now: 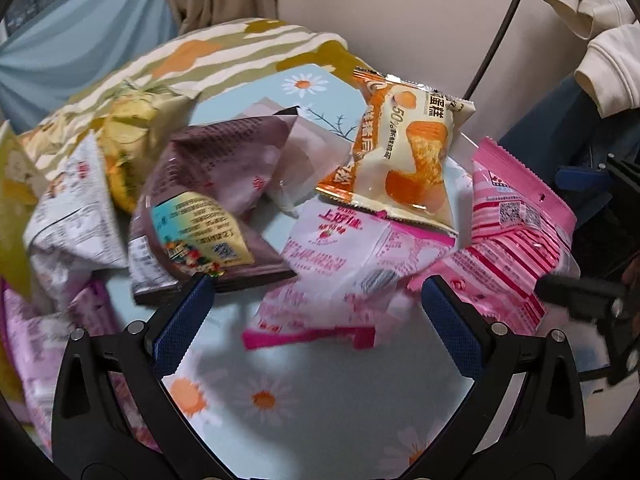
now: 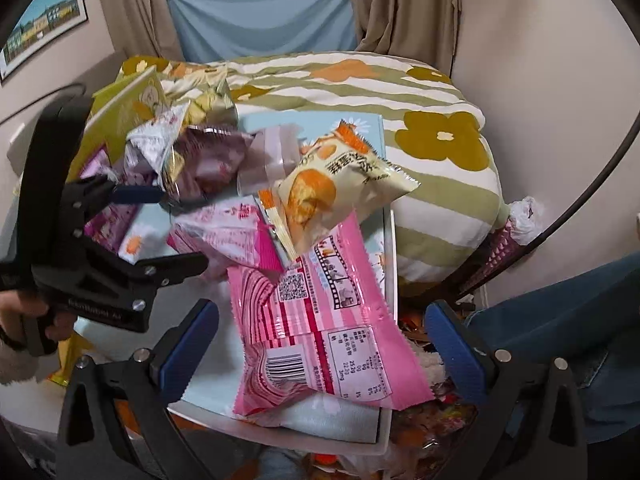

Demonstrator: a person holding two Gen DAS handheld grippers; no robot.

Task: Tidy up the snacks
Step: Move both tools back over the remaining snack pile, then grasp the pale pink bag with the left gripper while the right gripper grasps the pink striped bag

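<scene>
A heap of snack packets lies on a light blue daisy-print table (image 1: 280, 400). My left gripper (image 1: 316, 300) is open, its fingers either side of a pale pink-and-white packet (image 1: 340, 264). A brown packet (image 1: 208, 200) lies to its left, an orange-and-cream cake packet (image 1: 404, 152) behind, and a striped pink packet (image 1: 516, 232) to the right. My right gripper (image 2: 320, 332) is open, its fingers either side of the striped pink packet (image 2: 316, 320) at the table's near edge. The left gripper also shows in the right wrist view (image 2: 180, 232), beside the cake packet (image 2: 332, 188).
A striped flower-print cushion (image 2: 420, 120) lies behind and right of the table. White, yellow and purple packets (image 1: 72, 208) pile up at the left. The table edge (image 2: 388, 400) drops off near my right gripper, with more snacks (image 2: 432, 420) below. A curtain (image 2: 264, 12) and wall stand behind.
</scene>
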